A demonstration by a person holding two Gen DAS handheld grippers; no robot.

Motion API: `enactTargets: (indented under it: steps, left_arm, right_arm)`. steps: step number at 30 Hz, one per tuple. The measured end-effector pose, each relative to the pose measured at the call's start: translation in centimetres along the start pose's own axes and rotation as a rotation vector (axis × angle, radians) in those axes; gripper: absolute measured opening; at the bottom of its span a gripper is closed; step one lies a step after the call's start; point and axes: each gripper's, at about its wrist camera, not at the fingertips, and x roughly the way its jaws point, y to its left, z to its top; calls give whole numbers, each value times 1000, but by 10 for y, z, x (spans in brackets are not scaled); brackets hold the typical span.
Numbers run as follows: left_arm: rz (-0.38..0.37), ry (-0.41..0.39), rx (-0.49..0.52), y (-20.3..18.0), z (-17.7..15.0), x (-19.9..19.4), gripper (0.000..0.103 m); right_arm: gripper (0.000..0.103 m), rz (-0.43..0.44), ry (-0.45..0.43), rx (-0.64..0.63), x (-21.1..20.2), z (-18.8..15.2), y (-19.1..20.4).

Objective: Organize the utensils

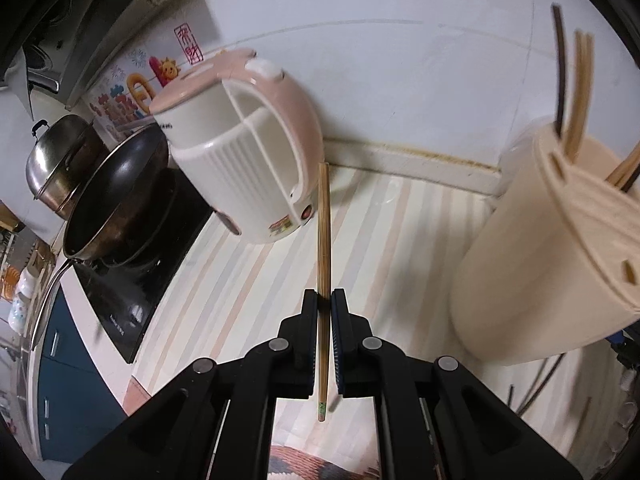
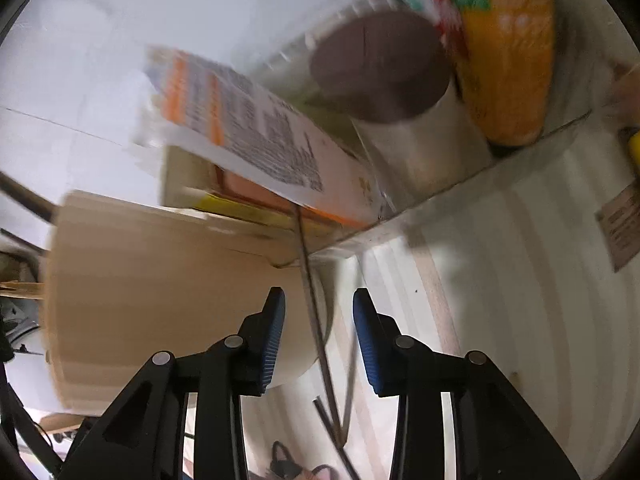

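Note:
My left gripper [image 1: 325, 300] is shut on a light bamboo chopstick [image 1: 323, 236] that runs straight out between its pads, held above the striped counter [image 1: 256, 280]. To its right stands a cream utensil holder [image 1: 560, 248] with several chopsticks [image 1: 580, 92] sticking out of its slotted top. In the right wrist view my right gripper [image 2: 319, 312] stands open above the counter, beside the same holder [image 2: 160, 292]. A dark chopstick [image 2: 316, 328] lies on the counter between and below its fingers, not touched by the pads. More dark chopsticks [image 2: 332, 428] lie near it.
A pink and white electric cooker [image 1: 244, 152] stands at the back left, with a black wok [image 1: 116, 196] and a steel pot [image 1: 60, 164] on the stove beyond. Behind the right gripper a clear bin [image 2: 400, 200] holds a packet [image 2: 256, 136], a brown-lidded jar [image 2: 384, 68] and an orange bottle [image 2: 508, 48].

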Motion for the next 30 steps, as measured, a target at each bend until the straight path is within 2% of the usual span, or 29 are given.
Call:
enactTargets:
  steps: [2, 3, 4, 9, 16, 23, 27, 30]
  left_arm:
    - [6, 15, -3, 0, -1, 6, 4]
    - [9, 18, -2, 0, -2, 7, 4]
    - [10, 21, 0, -1, -3, 8, 4]
    - [-7, 27, -3, 5, -8, 3, 4]
    - [-81, -12, -7, 15, -11, -31, 4]
    - [-219, -109, -38, 28, 5, -98, 4]
    - [-311, -173, -55, 32, 23, -140, 4]
    - [-379, -215, -60, 31, 38, -169, 4]
  right_arm:
    - [37, 6, 24, -23, 14, -1, 3]
    - [29, 11, 25, -39, 18, -2, 6]
    - [7, 18, 26, -59, 23, -3, 9]
    - [6, -54, -33, -145, 14, -15, 22]
    - [6, -113, -222, -234, -62, -39, 47]
    - [6, -76, -385, -285, -157, -54, 77]
    - [6, -40, -470, -328, -214, -58, 114]
    - [6, -24, -527, -362, -230, -45, 140]
